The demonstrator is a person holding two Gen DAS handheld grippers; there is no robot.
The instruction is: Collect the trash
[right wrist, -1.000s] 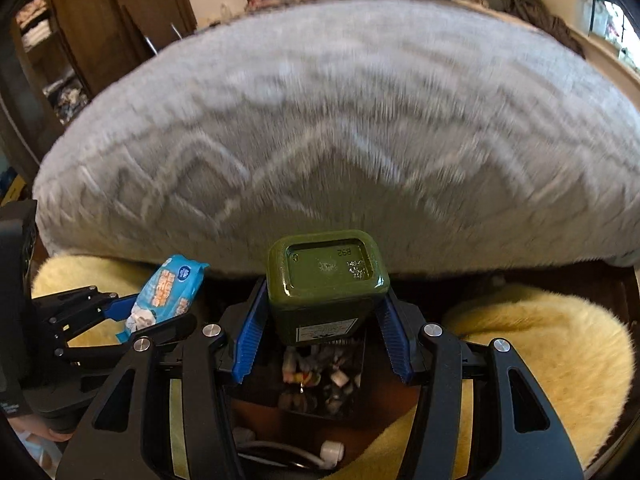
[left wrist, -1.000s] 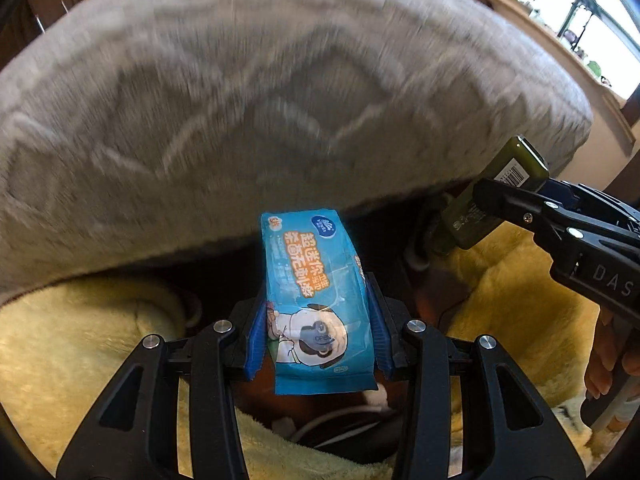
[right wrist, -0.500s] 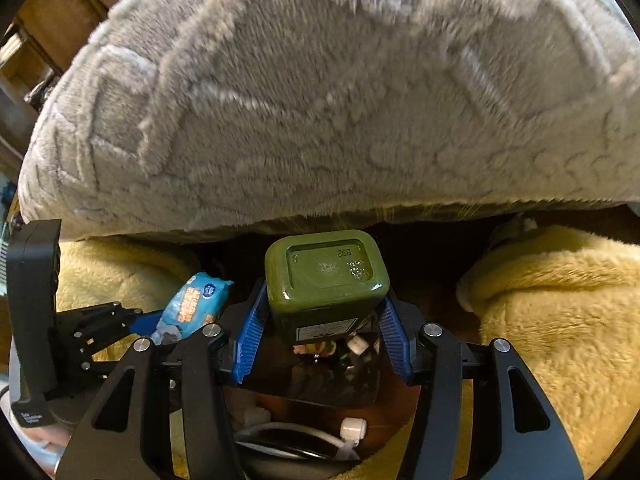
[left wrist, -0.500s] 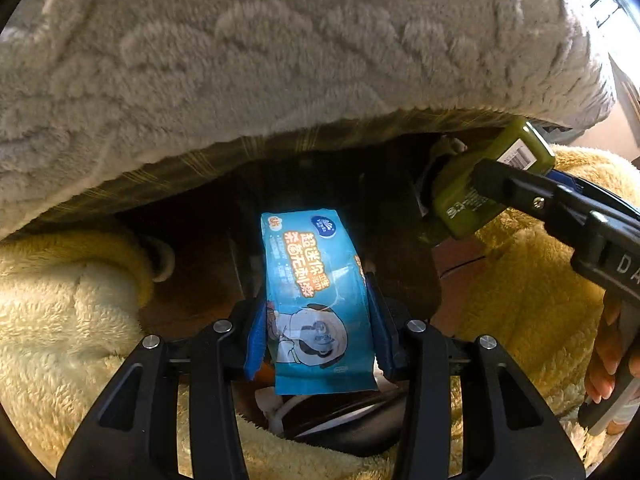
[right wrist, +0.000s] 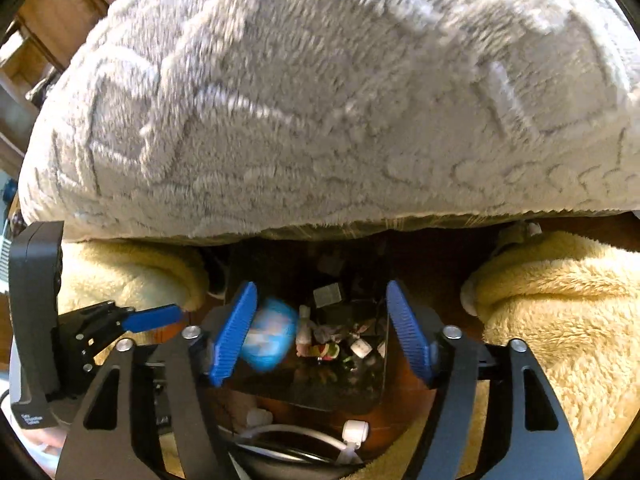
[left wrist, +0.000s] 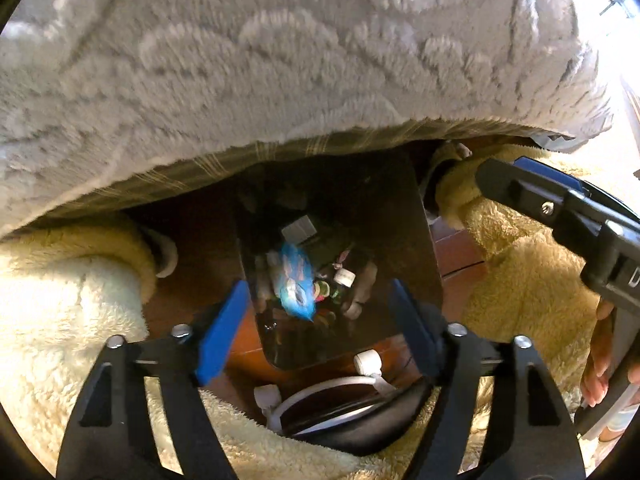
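Down inside the dark bin (left wrist: 424,240), near its left wall, we see the glossy blue wipes packet (left wrist: 296,284) among litter, below our left gripper (left wrist: 316,308) and right gripper (right wrist: 320,332), whose jaws have just sprung apart, empty.

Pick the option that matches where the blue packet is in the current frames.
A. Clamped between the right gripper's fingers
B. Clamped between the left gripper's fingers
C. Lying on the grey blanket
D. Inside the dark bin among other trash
D: the blue packet sits down in the dark bin with other litter, clear of the blue pads of the open left gripper.
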